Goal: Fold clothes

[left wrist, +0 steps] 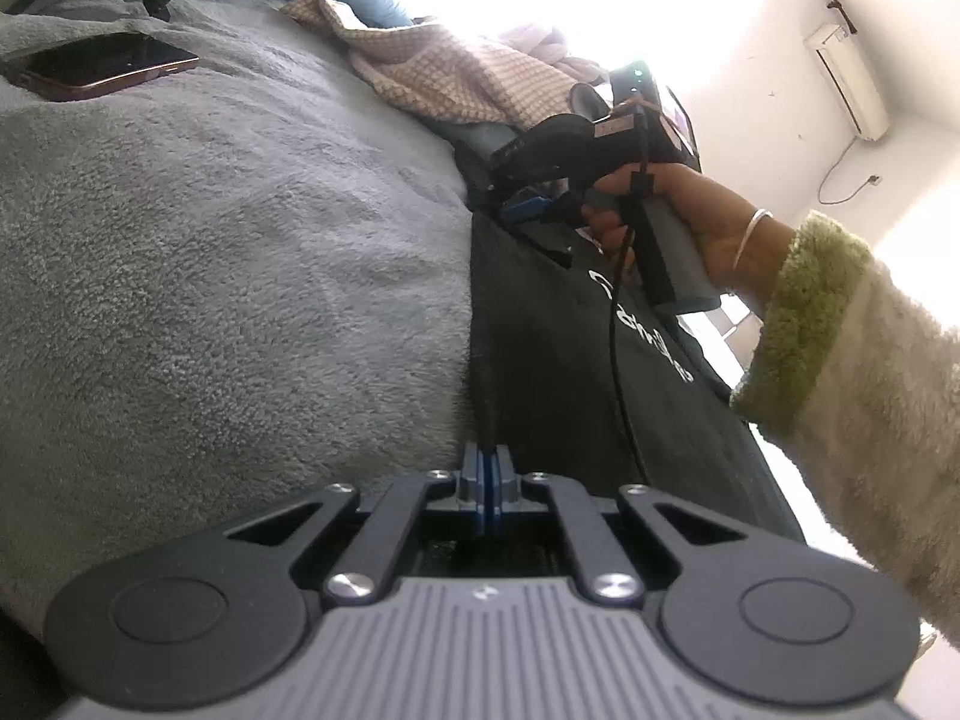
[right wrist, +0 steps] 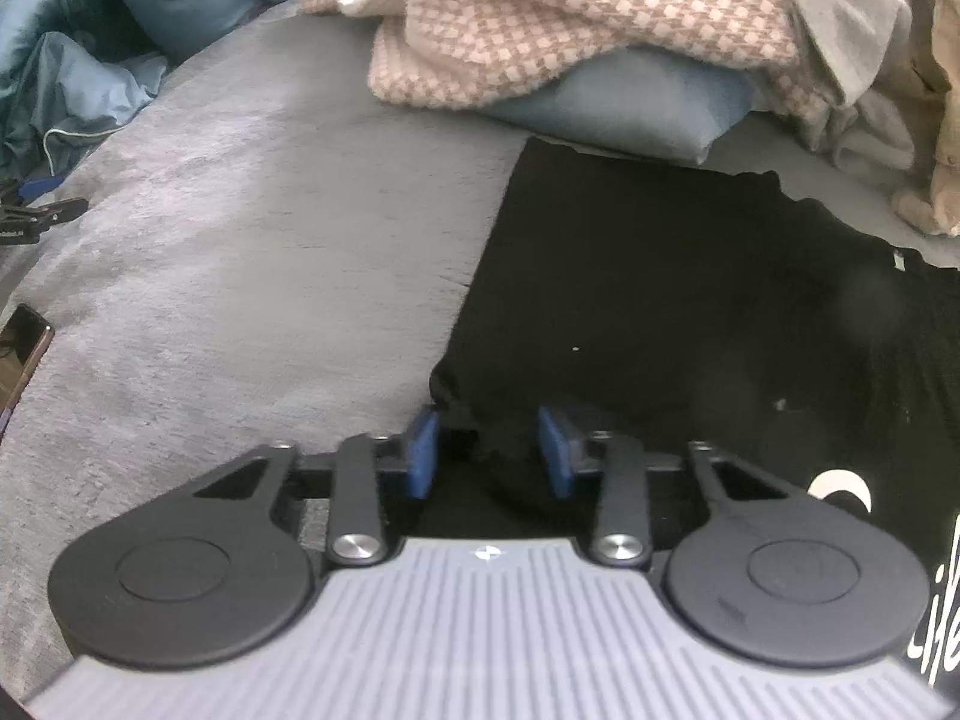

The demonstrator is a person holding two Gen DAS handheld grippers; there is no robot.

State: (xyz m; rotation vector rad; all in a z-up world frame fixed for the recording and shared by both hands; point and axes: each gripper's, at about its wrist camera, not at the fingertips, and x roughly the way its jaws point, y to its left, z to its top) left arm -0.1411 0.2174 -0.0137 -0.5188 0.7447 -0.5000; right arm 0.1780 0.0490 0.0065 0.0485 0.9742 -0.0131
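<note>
A black cotton T-shirt with white lettering (right wrist: 690, 300) lies flat on a grey plush blanket (right wrist: 252, 228) that covers the bed; in the right wrist view it fills the right half of the scene, with its straight folded edge running from near to far down the middle.

The left gripper (left wrist: 486, 465) has its blue pads pressed together, clenched on the near edge of the black shirt where that edge meets the grey blanket. The right gripper (right wrist: 489, 450) stands released, its two blue pads (right wrist: 420, 456) well apart, with a bunched corner of the black shirt lying between them; whether either pad touches the cloth is hard to tell, since the fabric there is dark and blurred. In the left wrist view the right gripper sits at the far end of the same shirt edge, held by a hand (left wrist: 696, 222) with a thin bangle and a cream fleece sleeve with a green cuff (left wrist: 804, 312).

Beyond the shirt, a pink-and-cream checked woven blanket (right wrist: 570, 18) is heaped over a blue cushion (right wrist: 636, 102). A dark smartphone with a copper rim (left wrist: 102, 66) lies on the grey blanket far to the left.
</note>
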